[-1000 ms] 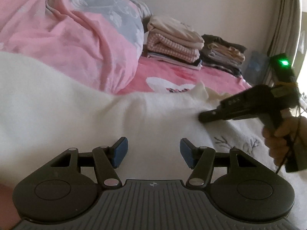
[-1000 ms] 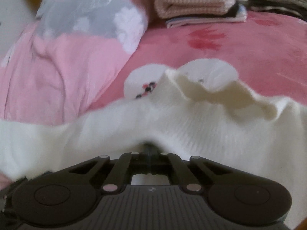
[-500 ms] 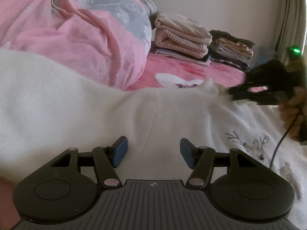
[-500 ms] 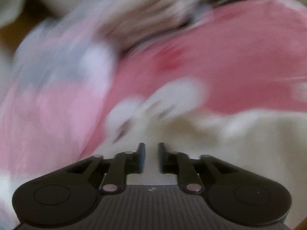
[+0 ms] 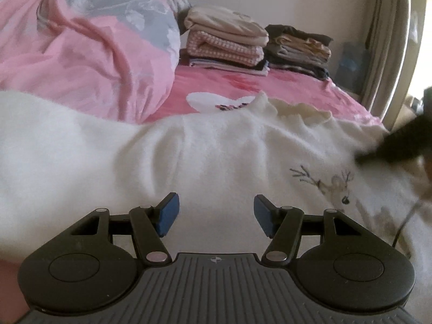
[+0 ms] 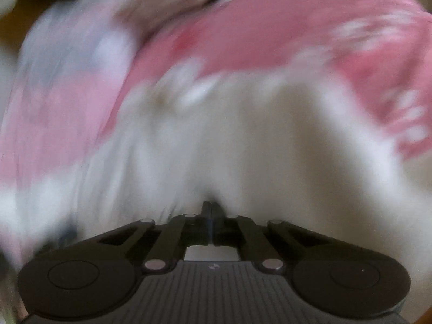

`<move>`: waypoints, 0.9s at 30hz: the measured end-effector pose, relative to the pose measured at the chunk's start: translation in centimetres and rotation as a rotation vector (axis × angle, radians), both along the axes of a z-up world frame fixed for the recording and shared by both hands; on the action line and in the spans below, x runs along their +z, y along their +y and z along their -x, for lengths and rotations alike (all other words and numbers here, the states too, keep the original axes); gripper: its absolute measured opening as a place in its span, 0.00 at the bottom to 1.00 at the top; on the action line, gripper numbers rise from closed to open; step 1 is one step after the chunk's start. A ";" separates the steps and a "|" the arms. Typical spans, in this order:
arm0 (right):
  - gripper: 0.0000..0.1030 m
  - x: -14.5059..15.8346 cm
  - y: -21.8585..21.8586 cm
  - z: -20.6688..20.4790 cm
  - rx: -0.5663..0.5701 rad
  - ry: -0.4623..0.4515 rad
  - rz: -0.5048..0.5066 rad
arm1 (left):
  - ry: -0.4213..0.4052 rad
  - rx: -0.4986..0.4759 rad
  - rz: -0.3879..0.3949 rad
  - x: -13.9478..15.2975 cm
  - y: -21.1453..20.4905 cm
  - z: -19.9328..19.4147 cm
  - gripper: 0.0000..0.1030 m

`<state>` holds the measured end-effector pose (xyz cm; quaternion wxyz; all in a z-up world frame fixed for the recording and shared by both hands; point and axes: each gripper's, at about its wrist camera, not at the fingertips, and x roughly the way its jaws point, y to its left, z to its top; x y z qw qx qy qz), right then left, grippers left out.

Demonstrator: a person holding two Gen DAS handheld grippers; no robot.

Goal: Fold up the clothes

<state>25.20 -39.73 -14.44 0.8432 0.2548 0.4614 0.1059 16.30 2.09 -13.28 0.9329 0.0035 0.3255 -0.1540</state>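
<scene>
A white sweater (image 5: 210, 151) lies spread across the near part of the bed (image 5: 291, 86), its ruffled collar toward the far side and a small deer design on its right part. The left gripper (image 5: 214, 212) hovers just above the sweater's middle, its jaws wide apart with nothing between them. The right gripper (image 6: 210, 210) has its jaws pressed together, and white fabric of the sweater bunches right at their tips, so they appear clamped on it; the right wrist view is heavily blurred. In the left wrist view the right gripper shows as a dark smear at the sweater's right edge. A pink and grey duvet (image 5: 89, 54) is heaped on the far left. Two stacks of folded clothes (image 5: 226, 46) sit at the far end, by the wall.
</scene>
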 end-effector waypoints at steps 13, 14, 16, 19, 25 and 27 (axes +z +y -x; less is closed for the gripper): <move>0.23 3.2 3.1 9.5 0.380 -0.044 0.073 | 0.068 -0.078 -0.029 0.4 -0.7 1.3 0.59; 0.23 2.6 3.5 9.8 0.392 -0.029 0.125 | 0.068 -0.082 -0.037 0.3 -0.9 1.4 0.59; 0.11 1.1 1.8 8.5 0.282 -0.010 0.162 | 0.062 -0.083 -0.046 0.1 -1.3 1.5 0.59; 0.00 0.5 -2.7 6.5 0.016 -0.030 0.103 | 0.054 -0.084 -0.061 -0.2 -1.9 1.6 0.59; 0.03 3.5 -0.7 4.9 -0.083 -0.124 0.285 | 0.037 -0.086 -0.091 -0.7 -2.9 1.9 0.59; 0.10 4.5 1.5 4.4 0.002 -0.154 0.310 | 0.037 -0.088 -0.092 -0.7 -3.0 1.9 0.59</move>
